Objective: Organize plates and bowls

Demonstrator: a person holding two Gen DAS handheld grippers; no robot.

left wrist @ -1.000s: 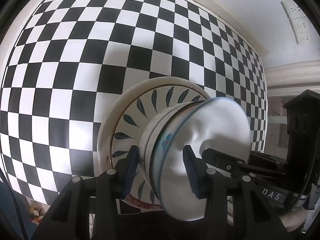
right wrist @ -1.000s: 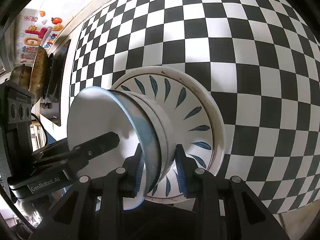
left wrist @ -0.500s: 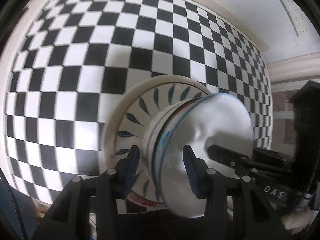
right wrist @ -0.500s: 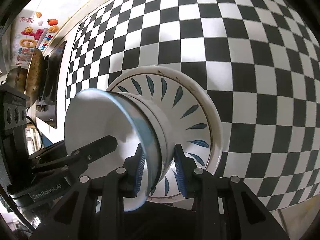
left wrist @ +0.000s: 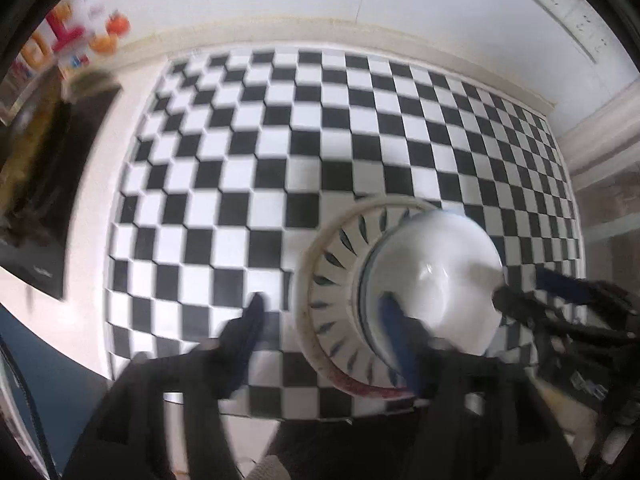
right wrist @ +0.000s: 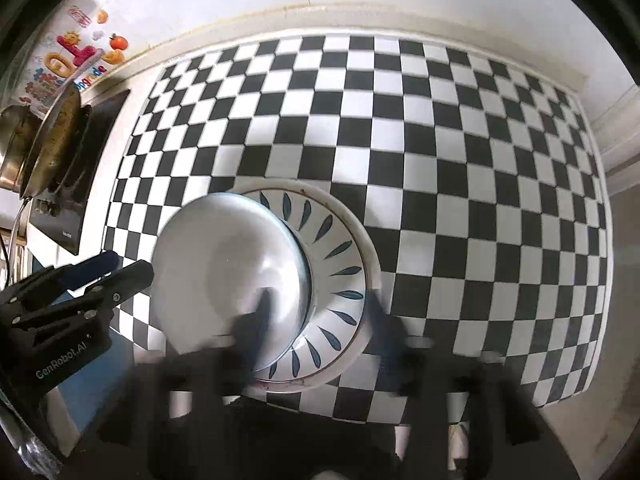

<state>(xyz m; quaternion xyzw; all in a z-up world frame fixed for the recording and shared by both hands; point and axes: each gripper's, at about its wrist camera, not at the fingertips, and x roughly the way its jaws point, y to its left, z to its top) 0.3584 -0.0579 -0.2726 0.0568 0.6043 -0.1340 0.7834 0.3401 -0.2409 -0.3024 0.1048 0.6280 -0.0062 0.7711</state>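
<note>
**Both tongs spread, bowl resting in the leaf-patterned plate**

A white bowl sits inside a larger plate ringed with dark blue leaf marks, and the plate rests on a black-and-white checkered cloth that covers the counter.

From the left wrist camera, the left gripper has its fingers wide apart. Its blurred left finger is over the cloth at about 9 o'clock from the plate, clear of it. Its right finger, blue-padded, crosses the near rim of the bowl at about 7 o'clock of the bowl. Motion blur makes it impossible to tell whether that finger touches the rim. Neither finger pinches anything.

From the right wrist camera, the right gripper is likewise spread and heavily blurred. One finger lies in front of the bowl's near side at about 5 o'clock of the bowl; the other lies past the plate's edge at about 4 o'clock of the plate. The plate's near right portion shows between them, ungripped.

Each camera catches the other tool: the left gripper appears in the right view at 9 o'clock of the bowl, just beside it, its black fingers parted.

At the cloth's 9 o'clock edge stands a dark cooktop carrying a pan, and colourful stickers mark the wall behind it.
</note>
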